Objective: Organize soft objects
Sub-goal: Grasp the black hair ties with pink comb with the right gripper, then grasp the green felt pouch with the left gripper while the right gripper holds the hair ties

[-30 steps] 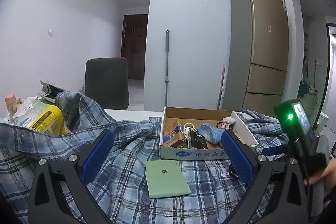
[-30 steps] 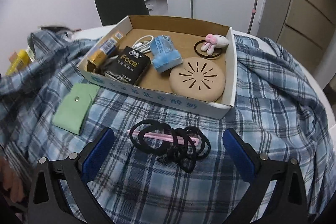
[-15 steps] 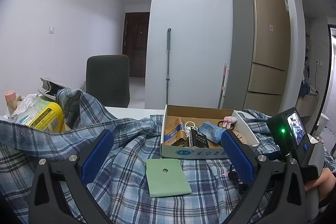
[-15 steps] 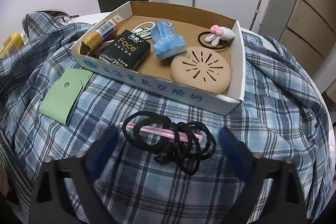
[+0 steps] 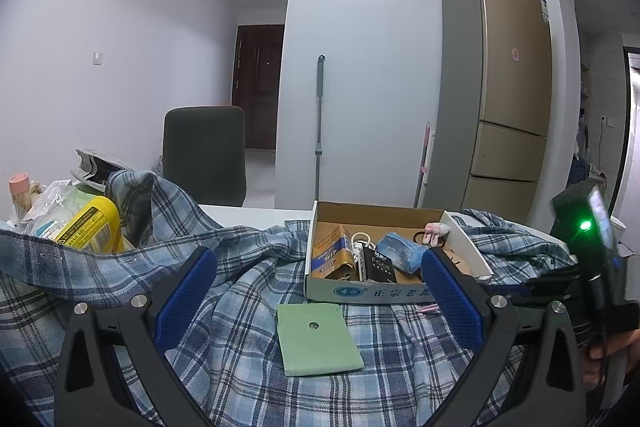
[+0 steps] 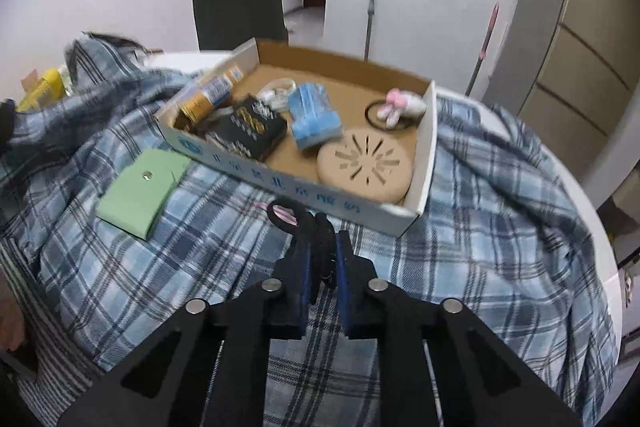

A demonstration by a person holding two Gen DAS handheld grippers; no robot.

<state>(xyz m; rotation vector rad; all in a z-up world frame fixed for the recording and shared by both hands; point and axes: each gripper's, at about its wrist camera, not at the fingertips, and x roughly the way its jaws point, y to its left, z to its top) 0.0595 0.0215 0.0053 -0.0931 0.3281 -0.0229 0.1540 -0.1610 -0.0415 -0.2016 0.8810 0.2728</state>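
Observation:
My right gripper [image 6: 320,239] is shut on a bundle of black hair ties [image 6: 316,227], with a pink stick [image 6: 286,214] caught in the loops. It hovers over a blue plaid shirt [image 6: 500,227], just in front of an open cardboard box [image 6: 426,163]. The box holds a tan round pad [image 6: 364,163], a blue tissue pack [image 6: 314,117], a black packet [image 6: 248,129] and a pink bunny hair tie [image 6: 400,105]. A green pouch [image 6: 142,191] lies on the shirt left of the box. My left gripper [image 5: 319,261] is open over the shirt [image 5: 240,307], with the green pouch [image 5: 318,339] ahead of it.
A yellow bottle [image 5: 92,227] and bags sit at the table's left. A dark chair [image 5: 204,151] stands behind the white round table [image 6: 576,195]. A tall fridge [image 5: 508,87] and a mop pole [image 5: 319,127] are against the far wall. A hand [image 5: 612,351] holds the right gripper.
The right gripper's jaws went from wide open to shut on the black hair ties, which are now bunched between the pads. The left gripper stayed where it was.

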